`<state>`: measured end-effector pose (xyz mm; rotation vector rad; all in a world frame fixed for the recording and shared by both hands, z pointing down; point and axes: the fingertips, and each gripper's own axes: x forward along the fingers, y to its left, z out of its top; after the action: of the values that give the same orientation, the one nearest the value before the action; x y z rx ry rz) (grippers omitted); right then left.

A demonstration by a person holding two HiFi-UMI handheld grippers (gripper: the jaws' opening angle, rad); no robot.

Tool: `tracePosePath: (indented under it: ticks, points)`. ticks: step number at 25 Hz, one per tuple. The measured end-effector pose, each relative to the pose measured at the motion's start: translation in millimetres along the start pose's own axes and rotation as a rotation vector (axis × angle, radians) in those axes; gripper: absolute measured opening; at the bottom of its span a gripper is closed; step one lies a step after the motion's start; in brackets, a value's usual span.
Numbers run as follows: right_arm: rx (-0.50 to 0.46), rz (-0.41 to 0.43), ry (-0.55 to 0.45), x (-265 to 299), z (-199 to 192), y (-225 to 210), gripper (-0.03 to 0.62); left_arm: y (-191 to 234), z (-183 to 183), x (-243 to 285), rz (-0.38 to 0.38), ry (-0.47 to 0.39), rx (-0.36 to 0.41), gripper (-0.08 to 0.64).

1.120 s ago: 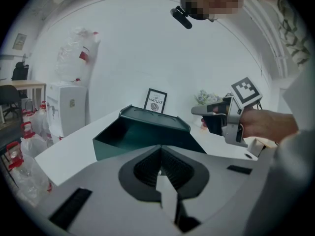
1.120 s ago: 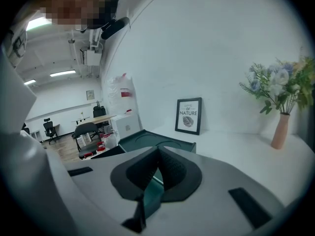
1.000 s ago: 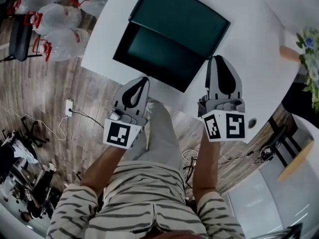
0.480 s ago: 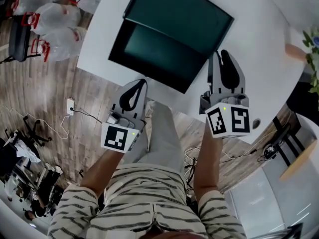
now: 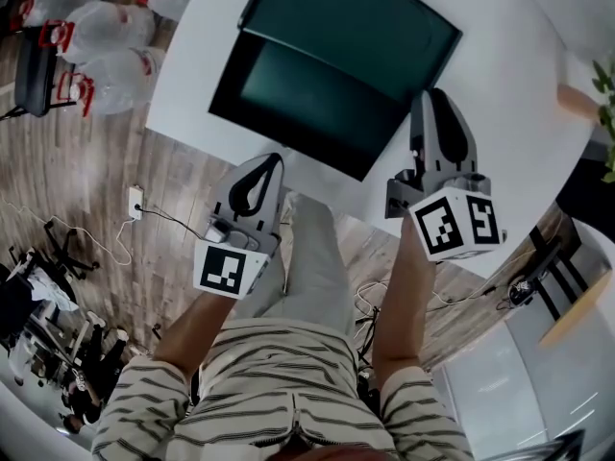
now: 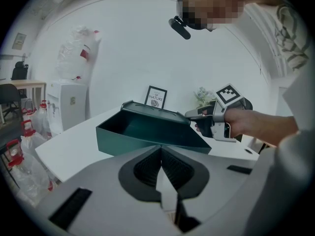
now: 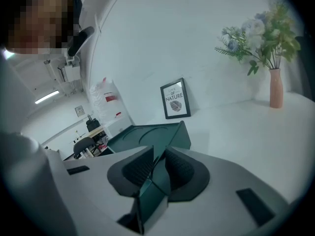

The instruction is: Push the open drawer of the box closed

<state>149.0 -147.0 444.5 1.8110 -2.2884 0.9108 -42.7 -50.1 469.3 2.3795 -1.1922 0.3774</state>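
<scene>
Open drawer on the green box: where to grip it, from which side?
Grip the drawer by its front wall's thin upright rim, coming from the near side, along its closing travel. The right gripper straddles a wall at its right end, likely pushing off-centre.

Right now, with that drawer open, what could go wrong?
The right gripper grips only one corner of the drawer, so a push might skew and jam it. Nothing braces the box: the left gripper is shut, apart from it, so the box may slide on the white table.
</scene>
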Motion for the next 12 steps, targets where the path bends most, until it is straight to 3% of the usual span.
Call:
tracePosePath:
  ticks: [9, 12]
  points:
    - [0.043, -0.017, 0.014, 0.6, -3.7, -1.9, 0.075, 1.4, -15.2, 5.6, 0.015, 0.031, 0.032, 0.002]
    - [0.038, -0.025, 0.006, 1.5, -2.2, -0.8, 0.074, 3.8, -15.4, 9.4, 0.024, 0.036, 0.029, 0.048]
